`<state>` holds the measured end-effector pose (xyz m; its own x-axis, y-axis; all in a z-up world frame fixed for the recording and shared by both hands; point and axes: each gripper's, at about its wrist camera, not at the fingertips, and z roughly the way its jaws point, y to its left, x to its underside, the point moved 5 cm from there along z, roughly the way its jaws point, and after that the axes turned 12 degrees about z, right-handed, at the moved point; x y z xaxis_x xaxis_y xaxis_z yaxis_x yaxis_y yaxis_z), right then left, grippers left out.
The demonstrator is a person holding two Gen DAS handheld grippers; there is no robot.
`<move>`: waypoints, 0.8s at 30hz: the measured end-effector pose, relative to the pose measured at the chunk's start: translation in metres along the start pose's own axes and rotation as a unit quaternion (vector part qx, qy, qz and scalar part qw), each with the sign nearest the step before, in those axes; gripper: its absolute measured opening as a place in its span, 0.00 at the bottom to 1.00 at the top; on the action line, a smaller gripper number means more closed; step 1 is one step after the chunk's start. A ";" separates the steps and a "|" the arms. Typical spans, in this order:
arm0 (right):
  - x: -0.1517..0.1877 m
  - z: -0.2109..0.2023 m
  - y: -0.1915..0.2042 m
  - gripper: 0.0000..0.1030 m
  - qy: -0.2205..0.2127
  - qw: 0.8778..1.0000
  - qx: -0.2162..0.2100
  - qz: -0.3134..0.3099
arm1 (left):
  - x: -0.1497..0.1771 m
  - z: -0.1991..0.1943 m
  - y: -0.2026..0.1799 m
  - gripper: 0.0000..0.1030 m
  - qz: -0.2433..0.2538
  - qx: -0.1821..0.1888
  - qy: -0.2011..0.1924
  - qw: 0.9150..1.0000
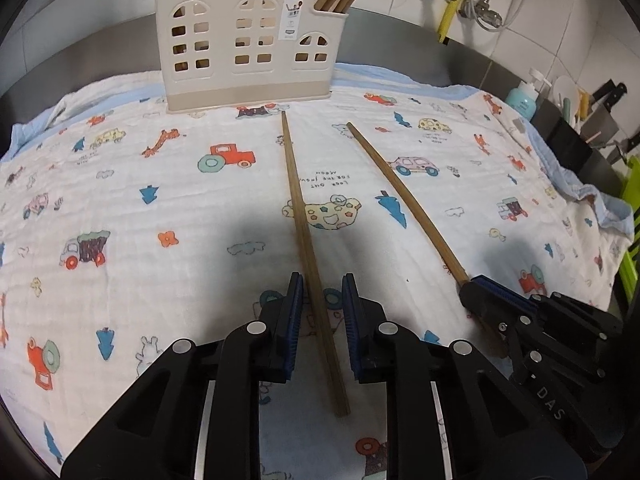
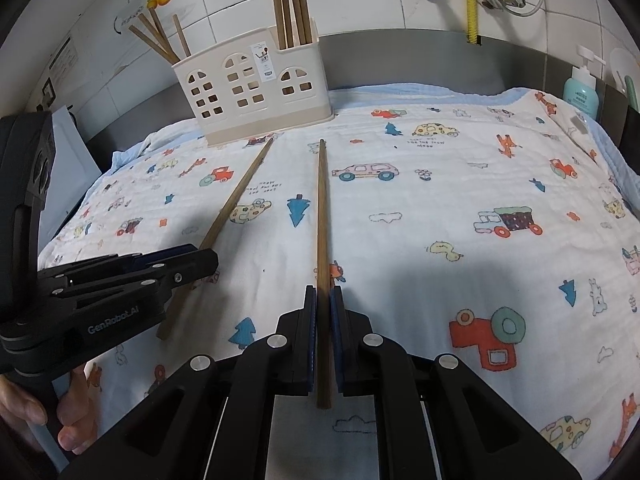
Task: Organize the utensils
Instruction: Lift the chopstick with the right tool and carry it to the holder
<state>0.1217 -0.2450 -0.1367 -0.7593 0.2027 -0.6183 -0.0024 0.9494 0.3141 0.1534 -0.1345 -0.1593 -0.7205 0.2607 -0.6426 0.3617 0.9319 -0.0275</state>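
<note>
two wooden chopsticks lie on the printed cloth (image 1: 160, 208) in front of the cream utensil holder (image 1: 248, 44), their far tips near its base. the left chopstick (image 1: 310, 264) runs between the fingers of the left gripper (image 1: 320, 312), whose blue pads (image 1: 294, 316) stand spread on either side of it, apart from the wood. the right chopstick (image 2: 322, 260) sits inside the right gripper (image 2: 323, 320), the pads pressed close against it; it looks pinched, though the contact is hard to confirm from this angle. more chopsticks stand upright in the holder's end compartments (image 2: 290, 4). behind, a tiled wall carries pipes and a yellow hose (image 2: 472, 4); a pump bottle (image 2: 582, 88) stands at the far right.
</note>
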 end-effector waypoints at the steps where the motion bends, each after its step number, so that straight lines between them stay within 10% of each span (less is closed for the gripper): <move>1: 0.000 0.000 0.000 0.07 0.000 1.000 0.000 -0.002 | -0.001 0.001 0.000 0.11 0.004 -0.009 0.002 1.000; 24: -0.074 -0.084 0.043 0.06 -0.098 0.993 -0.041 -0.053 | -0.034 -0.071 0.028 0.06 0.029 0.032 -0.058 0.997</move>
<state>0.1229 -0.2395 -0.0174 -0.6116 0.1538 -0.7761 -0.1347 0.9464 0.2937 0.1455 -0.0988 -0.0838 -0.6255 0.2801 -0.7282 0.4412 0.8968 -0.0340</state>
